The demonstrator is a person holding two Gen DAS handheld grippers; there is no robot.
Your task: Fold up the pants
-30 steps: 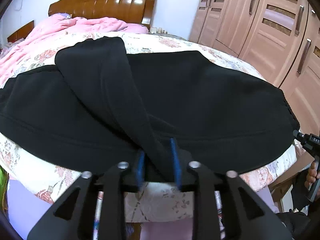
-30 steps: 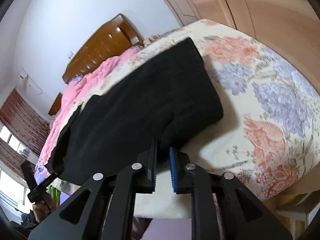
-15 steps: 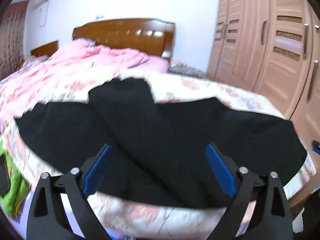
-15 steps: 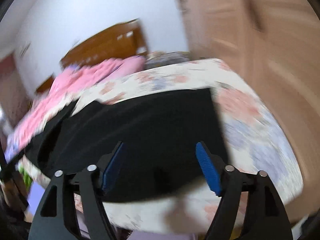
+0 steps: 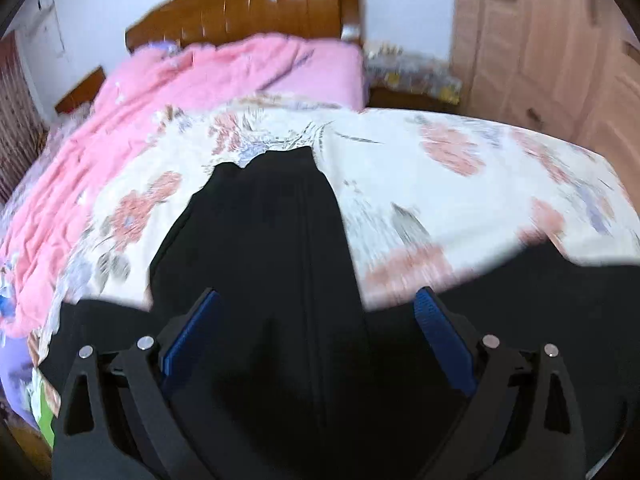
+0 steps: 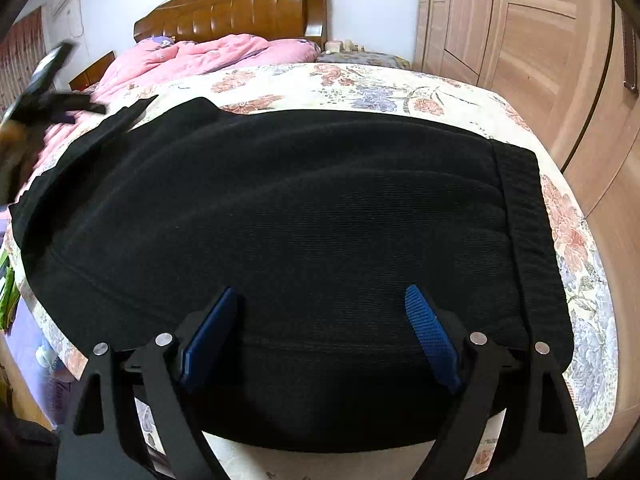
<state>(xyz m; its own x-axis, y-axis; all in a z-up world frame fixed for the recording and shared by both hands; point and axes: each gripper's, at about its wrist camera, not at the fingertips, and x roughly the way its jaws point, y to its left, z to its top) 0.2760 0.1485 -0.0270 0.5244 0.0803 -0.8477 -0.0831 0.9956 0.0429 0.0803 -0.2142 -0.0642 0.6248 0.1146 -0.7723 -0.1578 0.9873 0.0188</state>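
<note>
- The left gripper (image 5: 316, 320) is seen with its blue pads (image 5: 191, 334) spread wide; nothing is clamped, and only black cloth lies below the gap
- The right gripper (image 6: 320, 322) is caught with its jaws opening; nothing is pinched between its blue pads (image 6: 430, 330), which stand apart over the cloth
- The black pants (image 6: 280, 220) are laid flat on the floral bedspread (image 6: 576, 240), directly under and ahead of the right gripper, spread broadly to both sides of it
- The ribbed waistband (image 6: 528, 240) is found to the right of the right gripper, running away from it, with a strip of bare bedspread between it and the bed's right edge
- The near edge of the pants is seen just below the right gripper's pads, close to the bed's near edge
- In the left wrist view, a folded leg of the pants (image 5: 272, 208) is seen stretching straight ahead from between the pads, its far end lying ragged on the bedspread
- Open bedspread (image 5: 460, 184) is left to the right of that leg and ahead of it; a narrower strip is left on its left
- A pink quilt (image 5: 132, 120) is bunched beyond, ahead and to the left
- The wooden headboard (image 6: 240, 8) is set farthest ahead, and wardrobe doors (image 6: 520, 40) stand to the far right, the view there being blurred in the left wrist picture
</note>
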